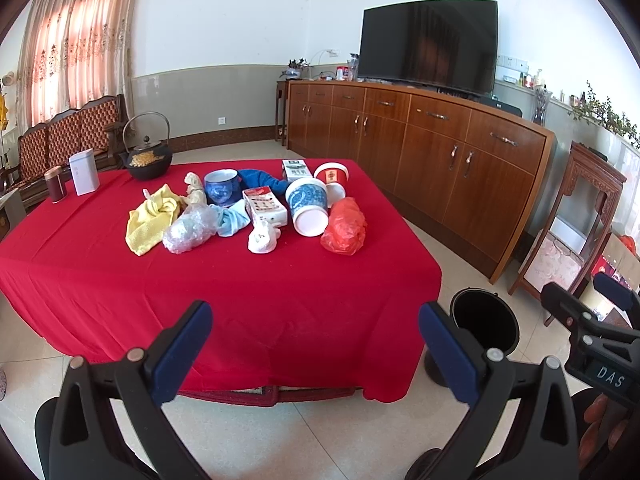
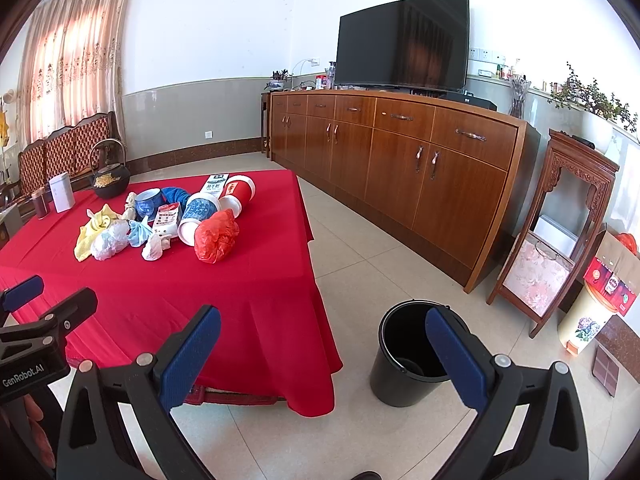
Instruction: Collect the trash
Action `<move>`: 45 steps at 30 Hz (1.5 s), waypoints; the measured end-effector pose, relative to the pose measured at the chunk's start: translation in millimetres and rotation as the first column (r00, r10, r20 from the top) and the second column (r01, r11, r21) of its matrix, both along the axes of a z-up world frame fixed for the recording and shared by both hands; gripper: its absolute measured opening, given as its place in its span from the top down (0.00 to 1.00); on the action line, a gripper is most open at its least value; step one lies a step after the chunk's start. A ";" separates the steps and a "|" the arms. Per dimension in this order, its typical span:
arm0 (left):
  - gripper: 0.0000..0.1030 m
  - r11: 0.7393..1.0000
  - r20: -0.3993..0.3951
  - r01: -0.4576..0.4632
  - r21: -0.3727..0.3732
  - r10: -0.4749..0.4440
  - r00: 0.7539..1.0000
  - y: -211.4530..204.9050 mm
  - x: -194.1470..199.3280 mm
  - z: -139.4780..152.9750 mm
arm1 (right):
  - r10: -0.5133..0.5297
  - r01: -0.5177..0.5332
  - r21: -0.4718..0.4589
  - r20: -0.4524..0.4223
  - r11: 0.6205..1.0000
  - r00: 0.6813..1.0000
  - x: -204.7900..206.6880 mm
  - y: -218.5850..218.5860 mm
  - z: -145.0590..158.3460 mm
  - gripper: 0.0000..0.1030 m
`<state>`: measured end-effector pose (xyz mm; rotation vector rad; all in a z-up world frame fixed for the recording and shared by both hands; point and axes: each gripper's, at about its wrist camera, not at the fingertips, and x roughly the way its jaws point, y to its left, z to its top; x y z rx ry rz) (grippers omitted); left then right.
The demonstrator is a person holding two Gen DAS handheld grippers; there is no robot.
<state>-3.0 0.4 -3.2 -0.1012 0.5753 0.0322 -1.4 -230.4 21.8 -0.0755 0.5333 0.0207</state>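
Red cloth covers the table [image 1: 224, 280], the trash pile [image 1: 256, 208] untouched at its far side. Both the left gripper [image 1: 316, 344] and right gripper [image 2: 324, 352] hang empty, jaws apart, so collecting has seemingly not begun. Next, one must reach the red bag [image 2: 216, 240], then the bucket [image 2: 416, 356] on the right.

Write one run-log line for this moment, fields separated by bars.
phase: before first pick | left gripper: open, empty | right gripper: open, empty | crumpled red plastic bag: on red tablecloth | round black bin: on floor

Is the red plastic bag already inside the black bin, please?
No, the red bag lies on the red tablecloth among the other trash, while the black bin stands on the floor beside the table.
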 end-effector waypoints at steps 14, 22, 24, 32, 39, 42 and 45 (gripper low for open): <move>0.00 1.000 -0.002 0.004 0.001 -0.004 1.000 -3.3 0.2 0.4 | -0.001 0.001 -0.010 -0.002 1.000 1.000 3.3 1.4 -0.2 0.00; 0.00 1.000 -0.005 0.003 0.002 -0.003 1.000 -2.9 0.4 0.2 | -0.002 0.002 -0.013 -0.002 1.000 1.000 4.4 0.7 1.0 0.00; 0.00 1.000 -0.011 0.001 -0.001 -0.001 1.000 -3.6 1.2 -0.2 | -0.003 0.003 -0.015 -0.002 1.000 1.000 5.1 1.0 1.3 0.00; 0.00 1.000 -0.010 0.002 -0.004 -0.002 1.000 -1.7 1.3 2.1 | -0.002 0.002 -0.017 -0.004 1.000 1.000 6.7 0.8 0.5 0.00; 0.00 1.000 -0.005 -0.010 -0.009 0.010 1.000 1.3 0.4 2.7 | 0.000 0.000 -0.005 -0.007 1.000 1.000 6.5 -0.1 1.3 0.00; 0.00 1.000 -0.006 -0.012 -0.009 0.012 1.000 1.7 0.8 2.6 | -0.001 0.001 0.001 -0.009 1.000 1.000 5.5 -0.8 0.4 0.00; 0.00 1.000 -0.006 -0.013 -0.009 0.013 1.000 2.4 1.1 2.1 | -0.002 0.002 0.006 -0.012 1.000 1.000 5.4 -1.1 -0.7 0.00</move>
